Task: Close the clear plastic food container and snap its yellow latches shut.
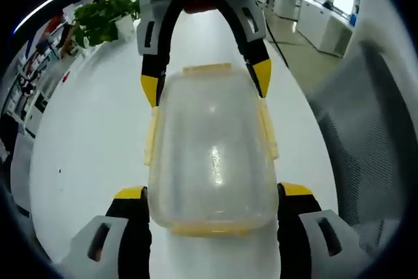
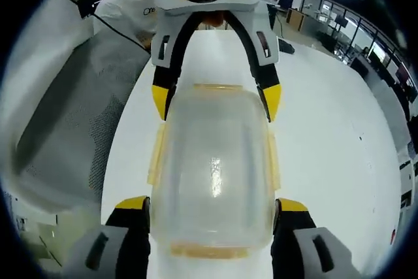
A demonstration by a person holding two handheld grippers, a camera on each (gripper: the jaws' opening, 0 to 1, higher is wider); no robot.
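Observation:
A clear plastic food container (image 1: pixel 212 155) (image 2: pixel 214 168) lies on the white table (image 1: pixel 91 135) with its lid on. Yellow latches (image 1: pixel 151 136) stand out a little along its long sides, and more run along both short ends. My left gripper (image 1: pixel 213 191) straddles one short end, its yellow-tipped jaws pressed against the container's two sides. My right gripper (image 2: pixel 212 204) holds the opposite end the same way. Each gripper shows at the top of the other's view: the right gripper (image 1: pixel 206 83) and the left gripper (image 2: pixel 217 99).
A potted green plant (image 1: pixel 104 16) stands at the table's far end. A grey mesh chair (image 1: pixel 366 135) (image 2: pixel 72 109) sits close beside the table's edge. A person in a white shirt (image 2: pixel 127 4) is behind the left gripper. Desks and monitors (image 2: pixel 353 37) fill the office beyond.

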